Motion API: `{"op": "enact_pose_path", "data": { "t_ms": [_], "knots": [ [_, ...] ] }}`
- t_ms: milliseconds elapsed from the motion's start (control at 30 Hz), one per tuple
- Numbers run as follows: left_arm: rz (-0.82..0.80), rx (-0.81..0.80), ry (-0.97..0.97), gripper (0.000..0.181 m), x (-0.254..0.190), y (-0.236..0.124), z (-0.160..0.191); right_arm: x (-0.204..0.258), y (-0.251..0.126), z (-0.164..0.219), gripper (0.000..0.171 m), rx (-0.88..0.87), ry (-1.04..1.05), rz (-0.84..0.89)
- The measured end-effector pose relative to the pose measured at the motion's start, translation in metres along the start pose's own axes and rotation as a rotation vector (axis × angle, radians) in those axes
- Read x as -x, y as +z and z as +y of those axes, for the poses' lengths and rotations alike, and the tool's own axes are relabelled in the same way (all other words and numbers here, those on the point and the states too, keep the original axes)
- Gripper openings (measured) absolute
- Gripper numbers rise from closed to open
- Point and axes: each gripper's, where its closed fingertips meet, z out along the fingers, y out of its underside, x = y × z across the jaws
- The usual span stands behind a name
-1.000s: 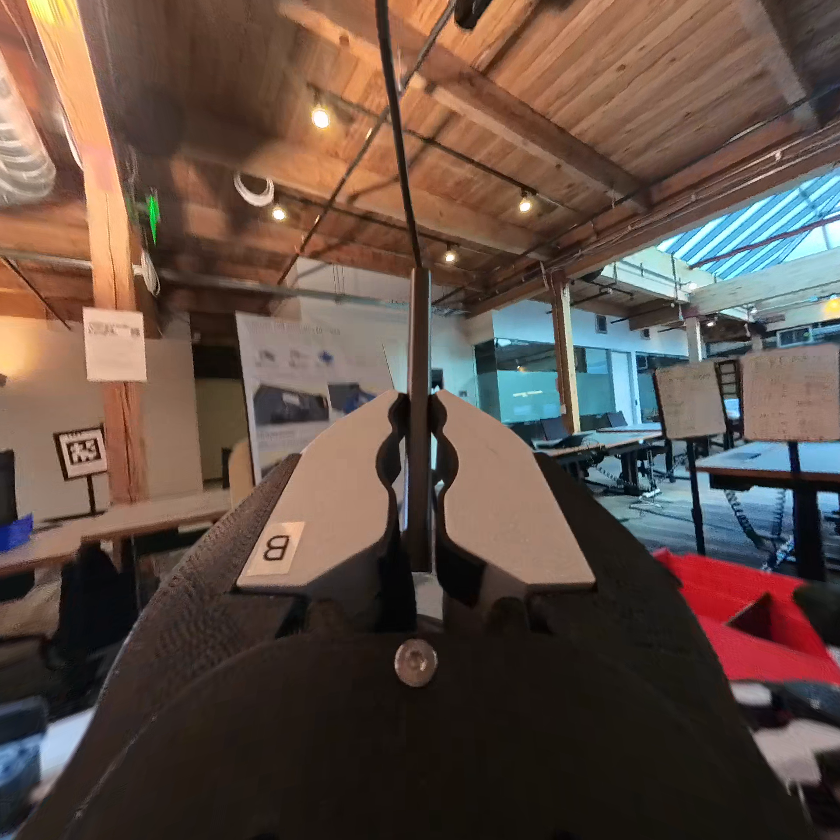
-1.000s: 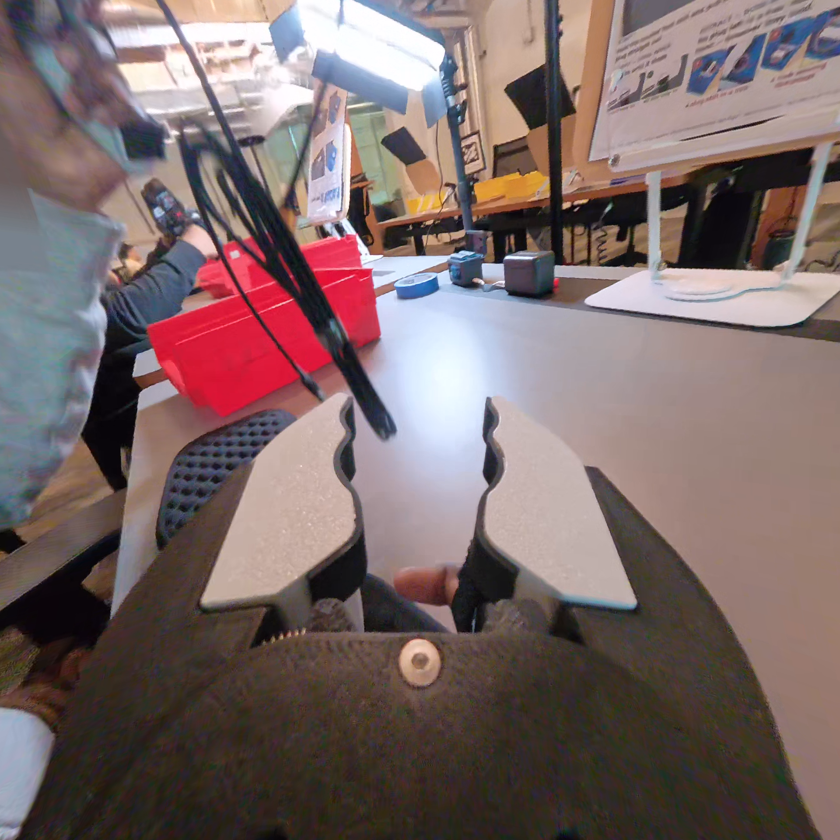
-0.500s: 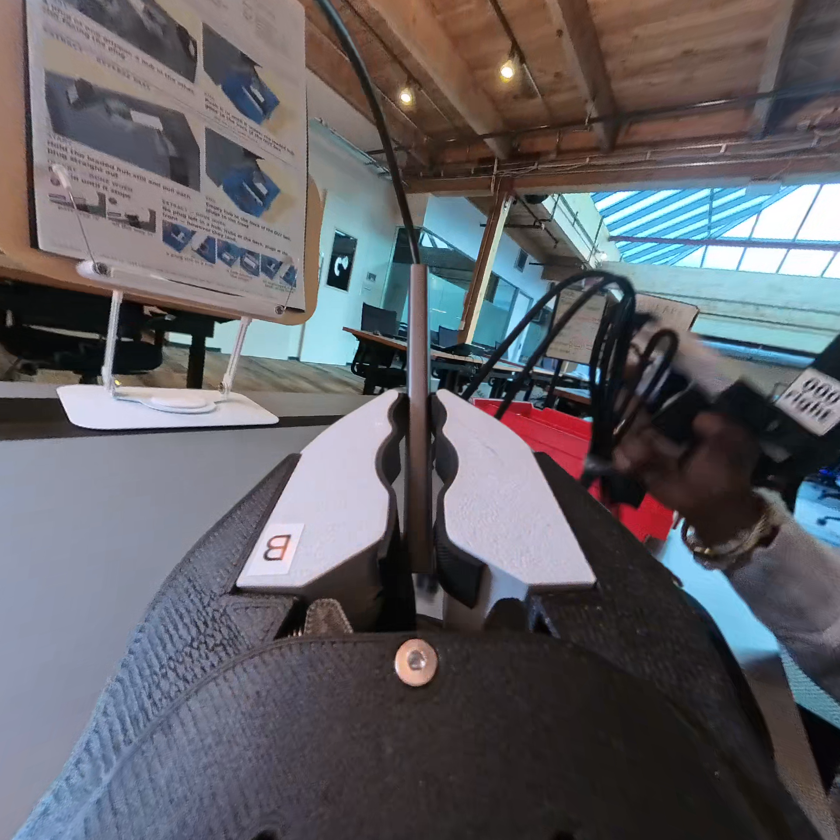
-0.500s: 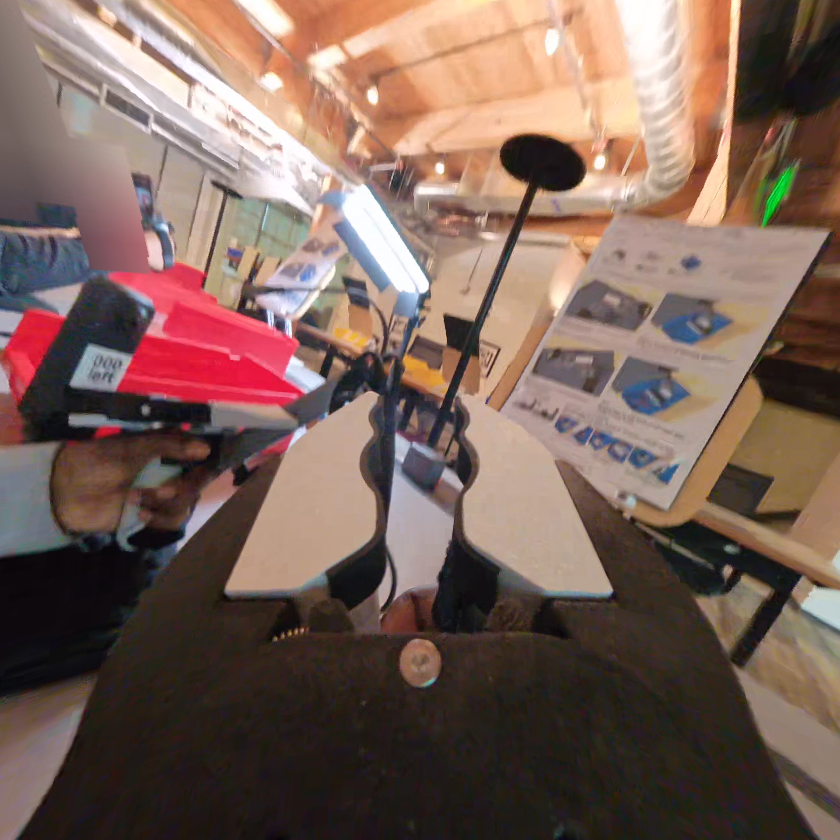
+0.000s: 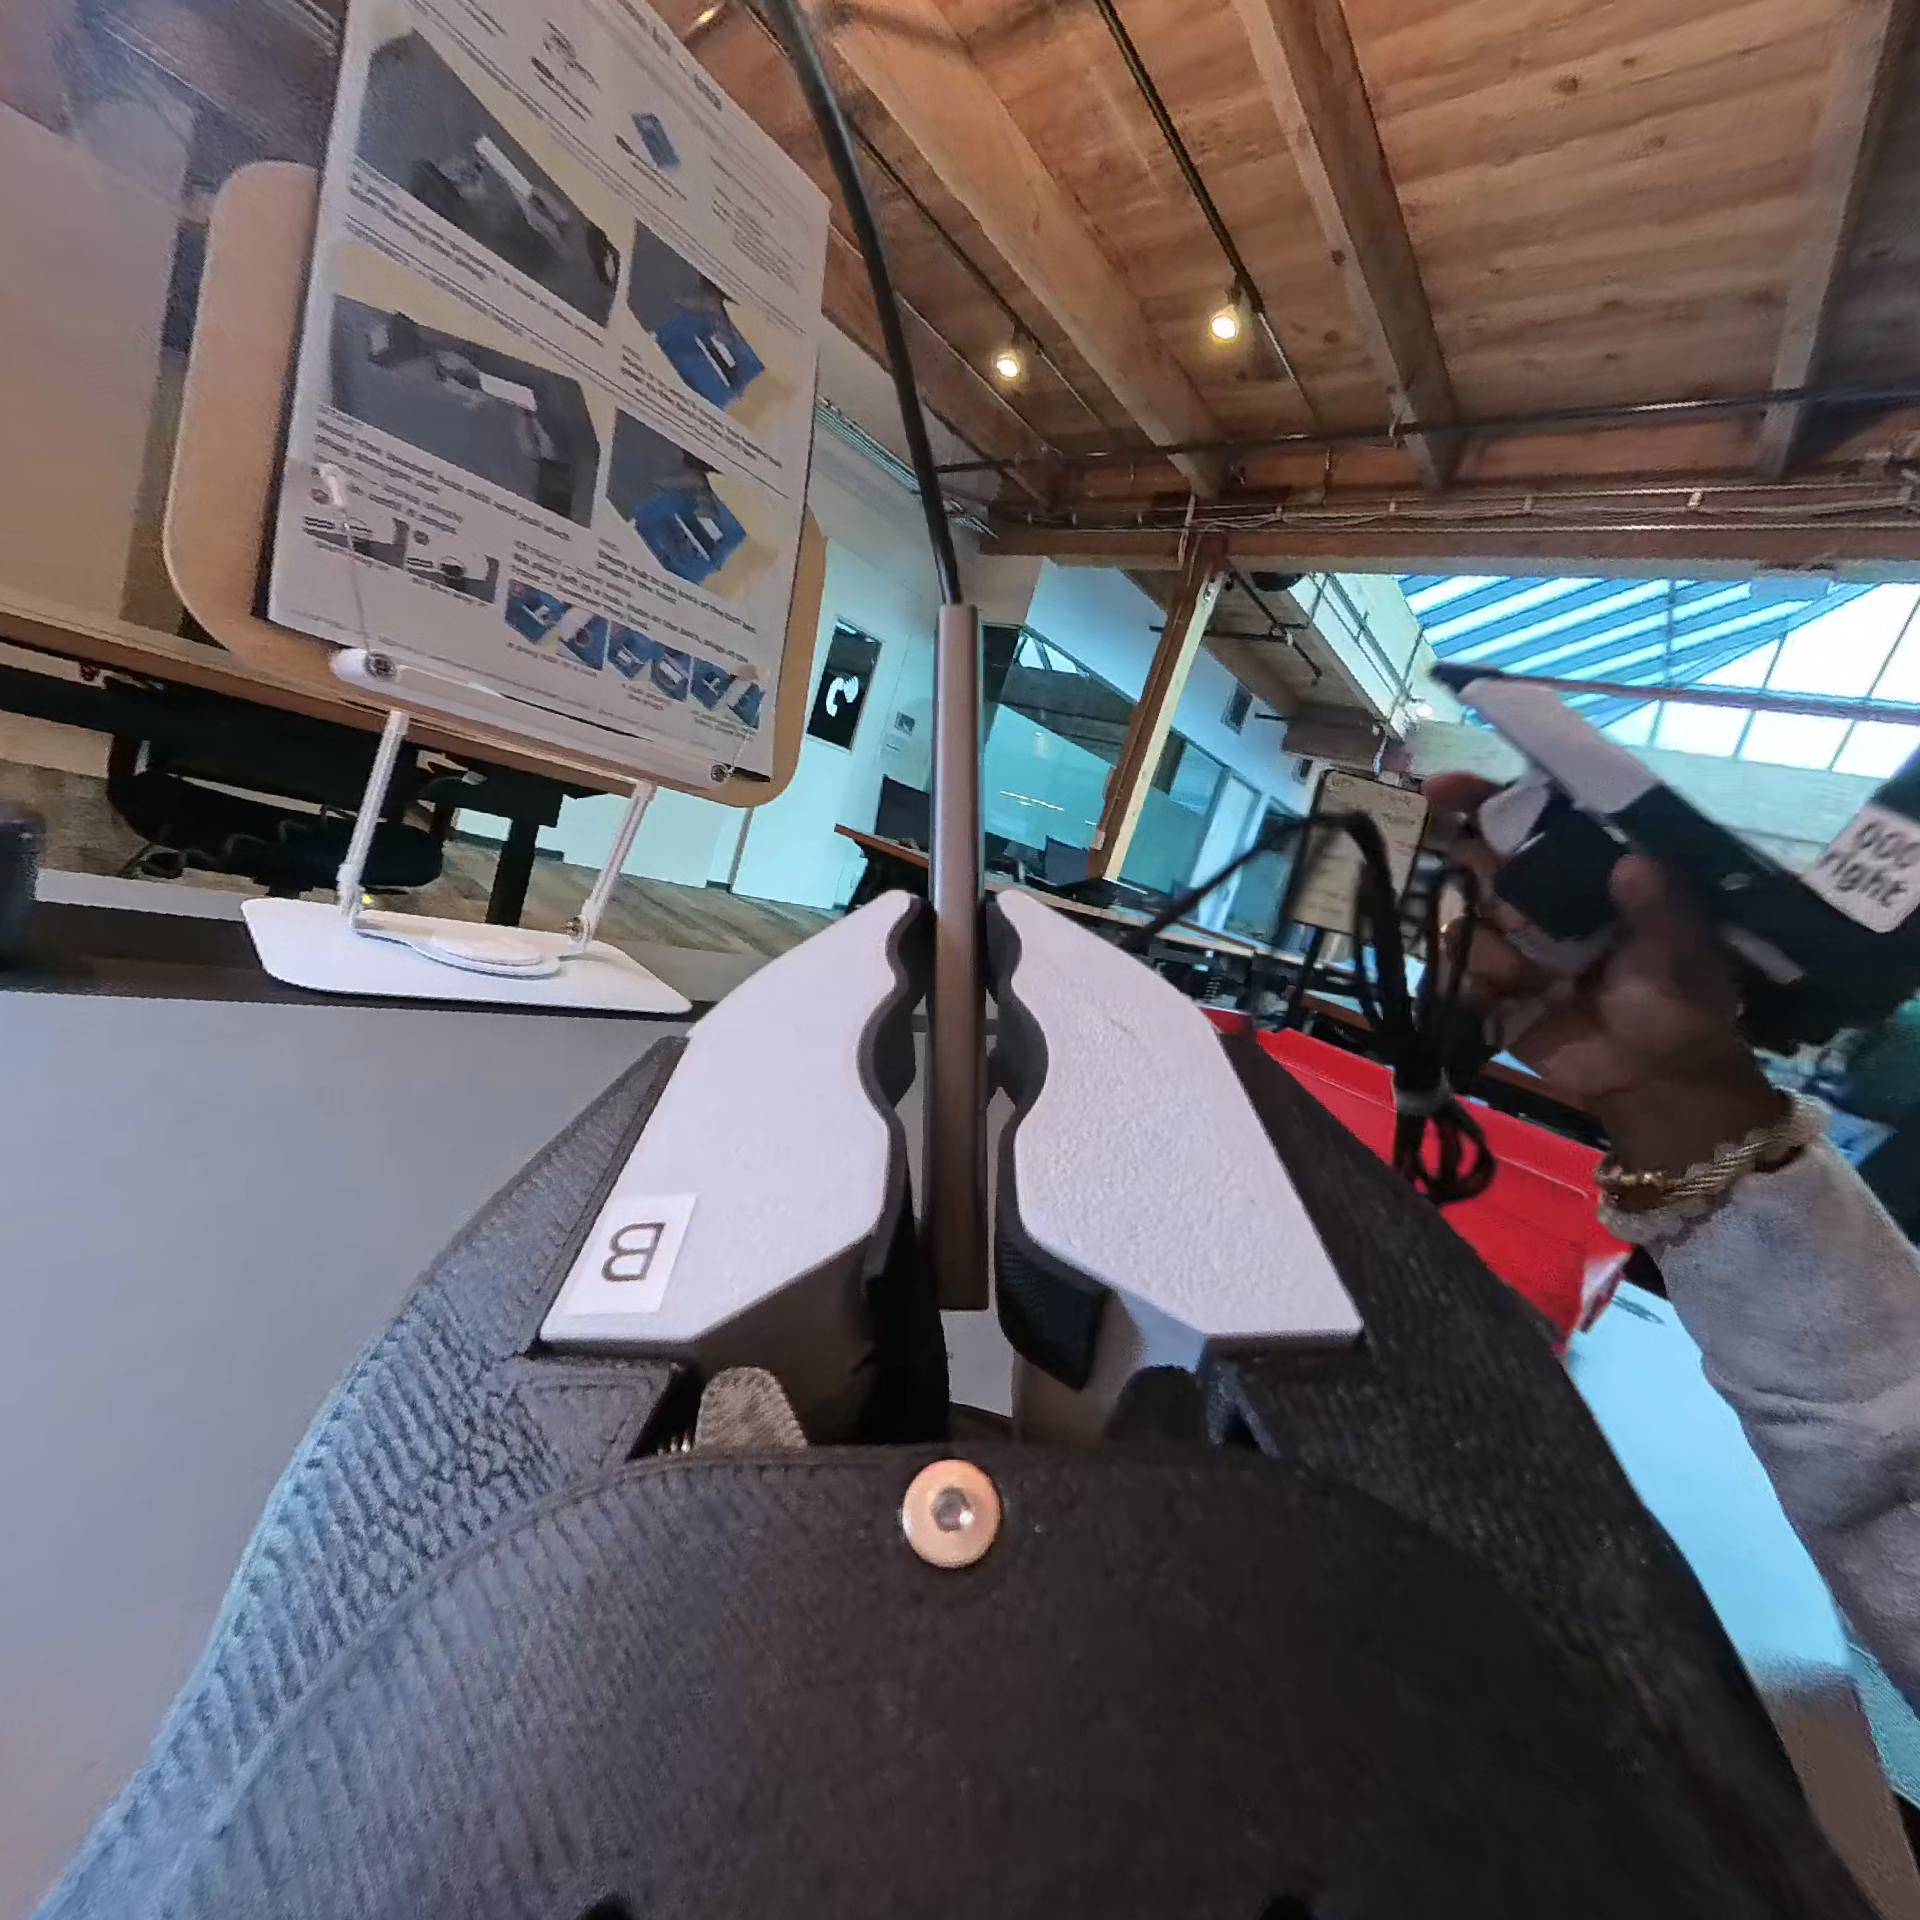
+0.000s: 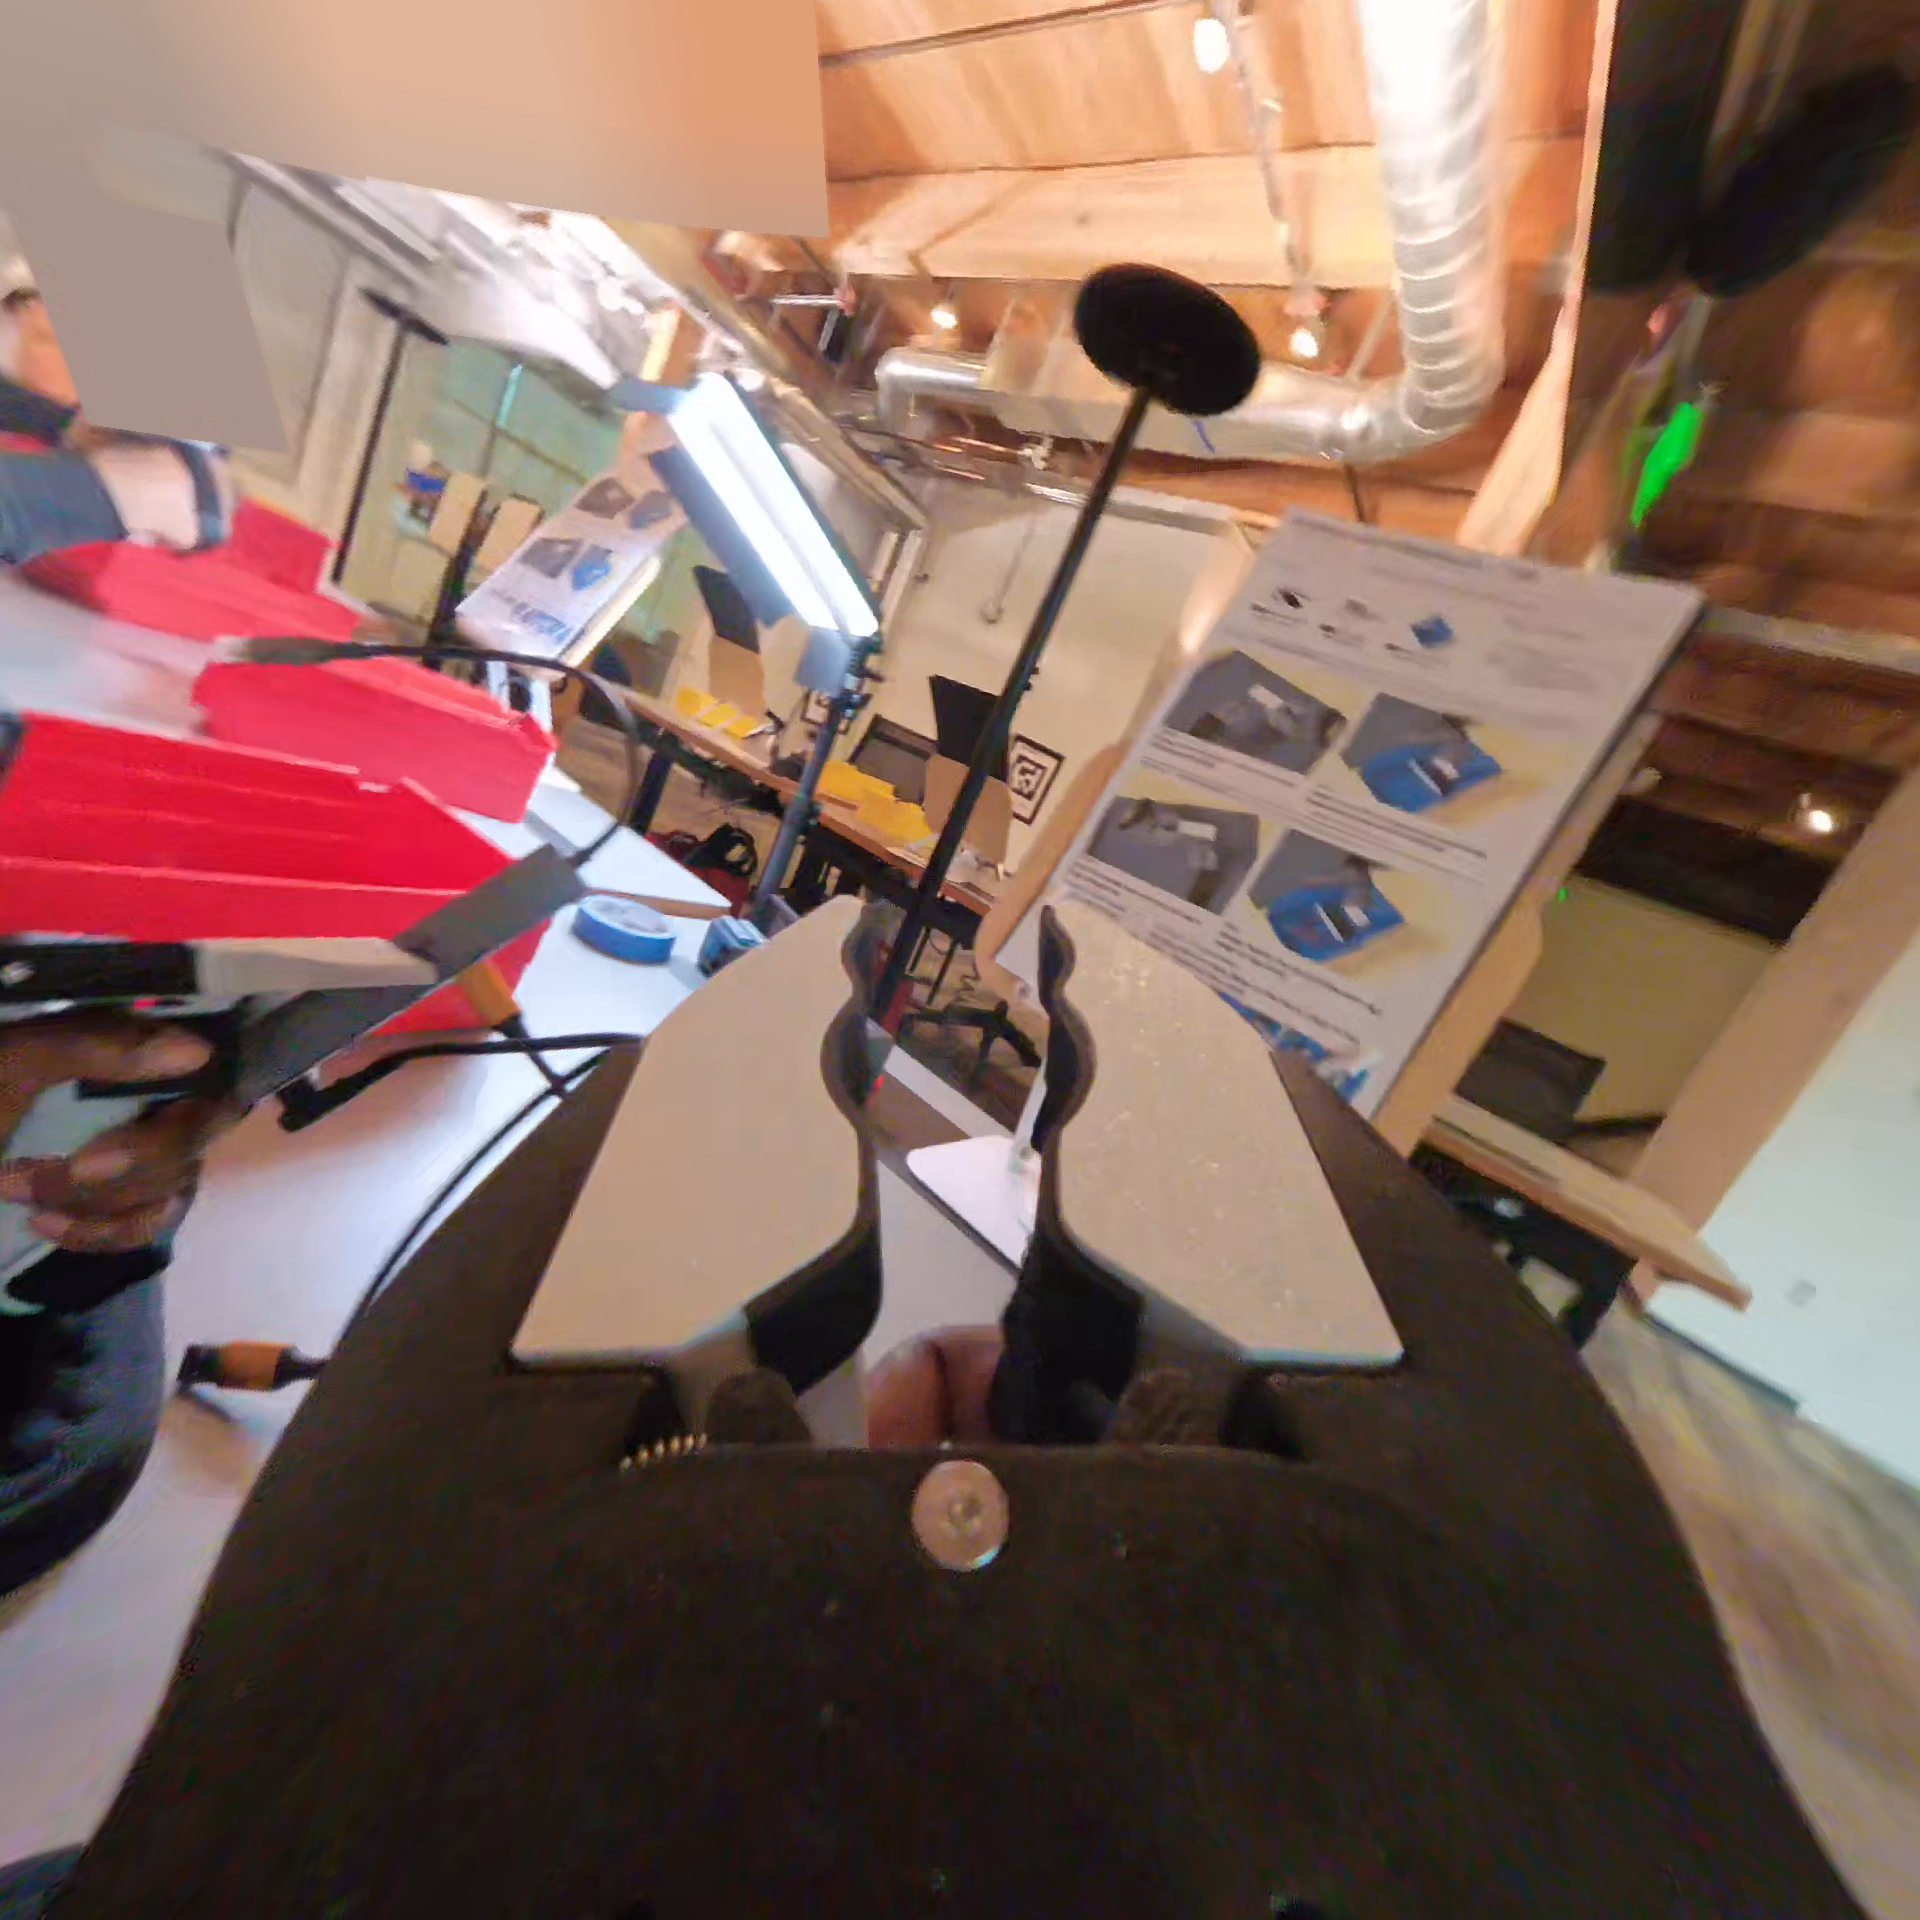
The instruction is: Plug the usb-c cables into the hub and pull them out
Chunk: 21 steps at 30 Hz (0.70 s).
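Two red bins [image 6: 260, 831] and blue tape roll [image 6: 627, 928] beyond hub [image 5: 958, 935].

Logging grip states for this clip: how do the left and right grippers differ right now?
The left gripper is shut on the thin grey hub, held edge-on; the right gripper has a gap between its fingers with nothing clamped there. The left finger carries a white sticker; the right shows none. Both have grey wavy-edged fingers on black bodies.
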Motion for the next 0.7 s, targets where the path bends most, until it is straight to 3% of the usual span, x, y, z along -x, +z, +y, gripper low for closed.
{"op": "enact_pose_path", "data": {
  "t_ms": [133, 233, 333, 400, 433, 500, 567, 633, 700],
  "knots": [
    [-0.099, 0.019, 0.187, 0.011, 0.006, -0.001, 0.0, -0.056, -0.038, 0.017, 0.034, -0.156, 0.54, 0.035],
    [-0.117, 0.031, 0.218, 0.011, 0.006, -0.001, 0.002, -0.112, -0.094, 0.013, 0.033, -0.36, 0.806, 0.207],
    [-0.076, 0.073, 0.229, 0.011, -0.003, 0.005, 0.011, -0.138, -0.146, -0.007, 0.035, -0.5, 0.834, 0.307],
    [-0.176, 0.052, 0.244, 0.01, 0.01, 0.003, 0.007, -0.158, -0.187, -0.02, 0.033, -0.588, 0.793, 0.445],
    [-0.188, 0.031, 0.206, 0.01, 0.017, -0.001, 0.002, -0.171, -0.215, -0.026, 0.029, -0.672, 0.797, 0.534],
    [-0.156, 0.004, 0.122, 0.01, 0.019, -0.005, -0.003, -0.173, -0.253, -0.051, 0.017, -0.815, 0.758, 0.513],
    [-0.087, -0.006, 0.098, 0.01, 0.008, -0.002, -0.002, -0.156, -0.238, -0.058, 0.018, -0.622, 0.672, 0.447],
    [-0.046, 0.027, 0.097, 0.011, -0.001, 0.004, 0.005, -0.124, -0.195, -0.054, 0.024, -0.356, 0.514, 0.387],
    [-0.024, 0.051, 0.119, 0.011, -0.006, 0.006, 0.009, -0.081, -0.147, -0.055, 0.024, -0.207, 0.373, 0.255]
  ]
}}
